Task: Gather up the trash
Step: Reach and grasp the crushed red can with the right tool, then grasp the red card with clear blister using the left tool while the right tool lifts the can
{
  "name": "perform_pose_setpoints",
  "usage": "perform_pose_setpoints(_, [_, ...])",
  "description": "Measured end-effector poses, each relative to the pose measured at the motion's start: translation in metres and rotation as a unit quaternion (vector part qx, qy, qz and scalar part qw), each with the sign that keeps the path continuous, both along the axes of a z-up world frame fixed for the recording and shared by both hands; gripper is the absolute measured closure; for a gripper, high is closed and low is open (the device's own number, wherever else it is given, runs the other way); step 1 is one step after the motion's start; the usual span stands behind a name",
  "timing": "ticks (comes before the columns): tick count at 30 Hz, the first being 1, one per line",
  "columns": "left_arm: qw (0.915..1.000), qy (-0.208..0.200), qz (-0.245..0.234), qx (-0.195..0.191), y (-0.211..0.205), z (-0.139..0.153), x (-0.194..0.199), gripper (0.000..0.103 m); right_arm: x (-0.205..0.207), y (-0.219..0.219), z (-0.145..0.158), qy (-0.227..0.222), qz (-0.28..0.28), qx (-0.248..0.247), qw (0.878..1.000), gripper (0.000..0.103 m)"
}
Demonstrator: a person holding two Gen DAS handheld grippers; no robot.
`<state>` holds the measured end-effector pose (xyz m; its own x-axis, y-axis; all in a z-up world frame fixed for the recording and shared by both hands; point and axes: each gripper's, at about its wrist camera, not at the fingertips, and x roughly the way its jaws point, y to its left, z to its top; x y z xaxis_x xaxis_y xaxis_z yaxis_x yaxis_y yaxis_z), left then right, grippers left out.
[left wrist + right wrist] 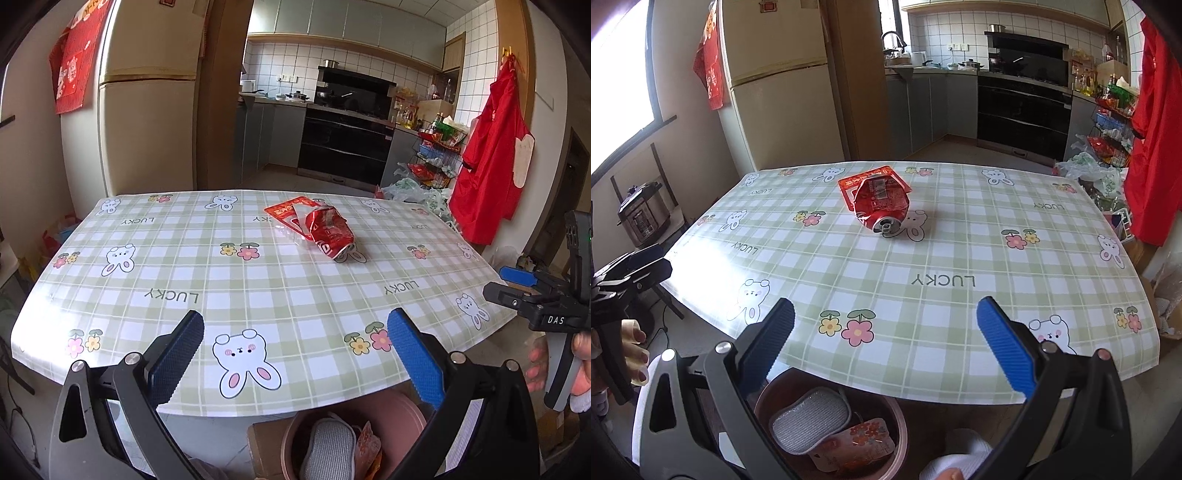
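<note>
Both tongs hang spread wide with nothing between their blue pads: the left tongs (295,354) and the right tongs (886,350) sit over the near edge of the table (258,288). A crushed red soda can (882,208) lies on its side near the table's middle, resting against a red wrapper (849,182). Below the near edge, a pink bin (894,424) holds a grey sponge (809,421) and a floral packet (857,443).
</note>
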<state>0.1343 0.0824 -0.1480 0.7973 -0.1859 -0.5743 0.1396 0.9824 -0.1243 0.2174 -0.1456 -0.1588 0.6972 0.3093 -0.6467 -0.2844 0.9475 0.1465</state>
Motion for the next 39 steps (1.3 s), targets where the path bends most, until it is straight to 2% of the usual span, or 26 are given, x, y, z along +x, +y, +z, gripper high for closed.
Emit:
perform_pose_setpoints(4, [1.0,0.002,0.008,0.001,0.01,0.001,0.033,0.006,0.037,0.011,-0.004,0.016,0.018,-0.005,1.0,0.005])
perform_pose_setpoints(8, [0.9996,0.025,0.012,-0.005,0.019,-0.005,0.074,0.006,0.084,0.031,-0.019,0.041,0.022,-0.046,0.998,0.006])
perform_pose_setpoints(13, [0.9987,0.043,0.023,-0.014,0.031,-0.018,0.124,0.006,0.146,0.062,-0.038,0.047,0.038,-0.05,0.997,0.006])
perform_pose_setpoints(21, [0.9945,0.078,0.047,-0.051,0.056,-0.044,0.192,0.006,0.235,0.127,-0.081,0.078,0.057,-0.135,0.986,0.006])
perform_pose_setpoints(27, [0.9948,0.087,0.037,-0.037,0.059,-0.056,0.219,0.006,0.268,0.145,-0.104,0.089,0.063,-0.188,0.976,0.006])
perform_pose_setpoints(33, [0.9922,0.101,0.03,-0.067,0.063,-0.066,0.237,0.006,0.277,0.151,-0.114,0.091,0.072,-0.219,0.969,0.008])
perform_pose_setpoints(37, [0.9895,0.112,0.023,-0.088,0.06,-0.073,0.246,0.007,0.28,0.138,-0.111,0.102,0.069,-0.201,0.972,0.026])
perform_pose_setpoints(39, [0.9879,0.118,0.019,-0.099,0.057,-0.076,0.25,0.011,0.281,0.128,-0.109,0.108,0.066,-0.187,0.974,0.033])
